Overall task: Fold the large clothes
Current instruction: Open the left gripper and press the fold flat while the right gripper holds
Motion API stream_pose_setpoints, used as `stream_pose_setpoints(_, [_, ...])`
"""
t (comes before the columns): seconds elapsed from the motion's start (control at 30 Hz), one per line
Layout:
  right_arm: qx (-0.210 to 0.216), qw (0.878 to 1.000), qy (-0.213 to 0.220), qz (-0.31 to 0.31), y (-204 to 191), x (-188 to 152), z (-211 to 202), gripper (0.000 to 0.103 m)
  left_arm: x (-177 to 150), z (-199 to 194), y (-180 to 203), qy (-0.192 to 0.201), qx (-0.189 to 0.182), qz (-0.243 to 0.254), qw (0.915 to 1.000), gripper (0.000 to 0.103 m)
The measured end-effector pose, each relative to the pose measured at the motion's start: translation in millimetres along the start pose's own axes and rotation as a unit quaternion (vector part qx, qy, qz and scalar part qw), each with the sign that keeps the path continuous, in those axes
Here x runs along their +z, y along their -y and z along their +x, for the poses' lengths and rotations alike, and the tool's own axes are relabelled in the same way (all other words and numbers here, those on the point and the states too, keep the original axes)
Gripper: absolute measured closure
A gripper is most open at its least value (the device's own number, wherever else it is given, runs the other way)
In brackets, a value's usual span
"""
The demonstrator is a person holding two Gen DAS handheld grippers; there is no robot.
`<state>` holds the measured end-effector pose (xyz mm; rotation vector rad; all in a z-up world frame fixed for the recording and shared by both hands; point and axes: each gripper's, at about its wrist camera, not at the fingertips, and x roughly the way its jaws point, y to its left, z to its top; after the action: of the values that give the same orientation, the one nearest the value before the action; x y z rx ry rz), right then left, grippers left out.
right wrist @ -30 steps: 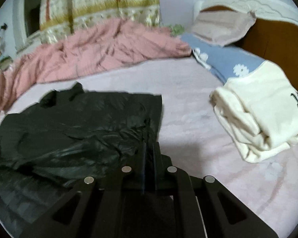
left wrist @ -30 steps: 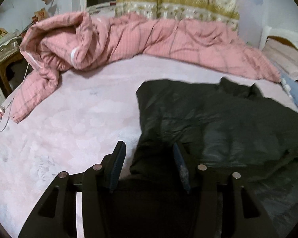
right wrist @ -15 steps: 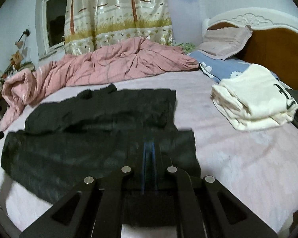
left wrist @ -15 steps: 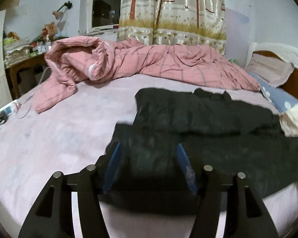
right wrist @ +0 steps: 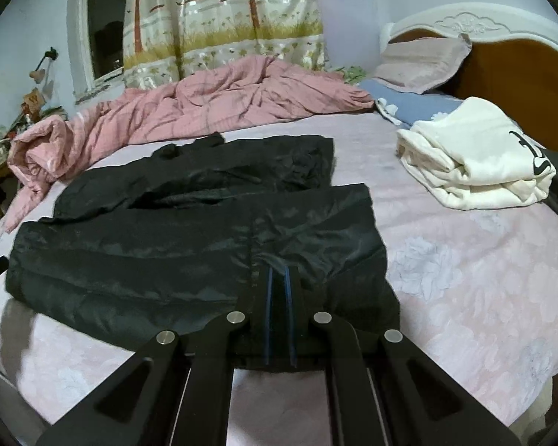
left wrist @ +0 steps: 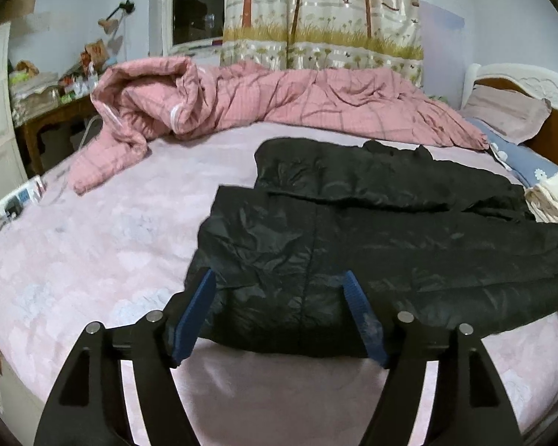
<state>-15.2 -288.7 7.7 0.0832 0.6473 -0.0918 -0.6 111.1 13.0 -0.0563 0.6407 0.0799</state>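
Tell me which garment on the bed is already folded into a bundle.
The cream top, lying by the headboard. It is folded into a thick stack; the black jacket still lies spread wide across the bed, only its near part doubled over.

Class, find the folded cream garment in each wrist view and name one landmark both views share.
Left wrist view: folded cream garment at the far right edge, partly cut off, beyond the black jacket.
Right wrist view: garment upper right, on the bed.
Shared landmark: pink quilt.

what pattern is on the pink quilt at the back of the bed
Pink quilt: a faint check of darker lines on pink. Clearest in the left wrist view.
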Motion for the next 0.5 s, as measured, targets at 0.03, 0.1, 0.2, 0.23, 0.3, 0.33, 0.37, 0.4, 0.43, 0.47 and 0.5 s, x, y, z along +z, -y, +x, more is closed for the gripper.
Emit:
stream_pose_setpoints(0.03, [-0.004, 1.000, -0.002, 0.000, 0.9, -0.3, 2.3, 0.096, -0.1, 1.9, 0.3, -0.003, -0.005, -0.002, 1.0000, 0.033])
stream_pose_setpoints(0.1, [0.004, 1.000, -0.012, 0.003, 1.4, -1.3, 7.0, 0.096, -0.8, 5.1, 2.2, -0.004, 0.000, 0.005, 1.0000, 0.033])
stream_pose_setpoints(0.2, [0.001, 1.000, -0.024, -0.006, -2.6, -3.7, 13.3, 0.096, -3.8, 17.4, 7.3, -0.022, 0.011, 0.017, 0.9995, 0.033])
stream_pose_setpoints(0.23, [-0.008, 0.999, -0.029, -0.011, -4.3, -4.9, 16.8, 0.096, -6.8, 27.1, 6.4, -0.051, -0.005, 0.008, 0.9986, 0.032])
stream_pose_setpoints(0.3, [-0.020, 0.999, -0.043, -0.009, -4.1, -7.9, 24.1, 0.096, -13.4, 40.4, 0.8, -0.093, -0.034, -0.022, 0.9948, 0.031])
stream_pose_setpoints(0.33, [-0.015, 0.999, -0.051, -0.002, -2.3, -9.1, 27.4, 0.096, -14.2, 41.9, -0.2, -0.097, -0.034, -0.025, 0.9944, 0.031])
stream_pose_setpoints(0.37, [-0.011, 0.998, -0.058, 0.003, -0.5, -9.7, 29.6, 0.096, -14.1, 41.8, 0.7, -0.097, -0.031, -0.019, 0.9946, 0.029])
stream_pose_setpoints(0.4, [-0.009, 0.998, -0.062, 0.005, 0.9, -10.2, 30.9, 0.096, -14.6, 41.2, 1.8, -0.097, -0.025, -0.012, 0.9950, 0.028])
stream_pose_setpoints(0.43, [-0.009, 0.998, -0.069, 0.005, 2.2, -11.1, 32.6, 0.096, -16.2, 41.6, 3.0, -0.098, -0.018, -0.008, 0.9950, 0.027])
stream_pose_setpoints(0.47, [-0.011, 0.997, -0.074, 0.005, 3.0, -11.9, 34.0, 0.096, -18.2, 42.4, 4.9, -0.102, -0.012, -0.003, 0.9947, 0.026])
stream_pose_setpoints(0.5, [-0.013, 0.997, -0.079, 0.003, 3.6, -13.1, 35.3, 0.096, -20.6, 42.7, 5.8, -0.105, -0.007, 0.002, 0.9944, 0.026])
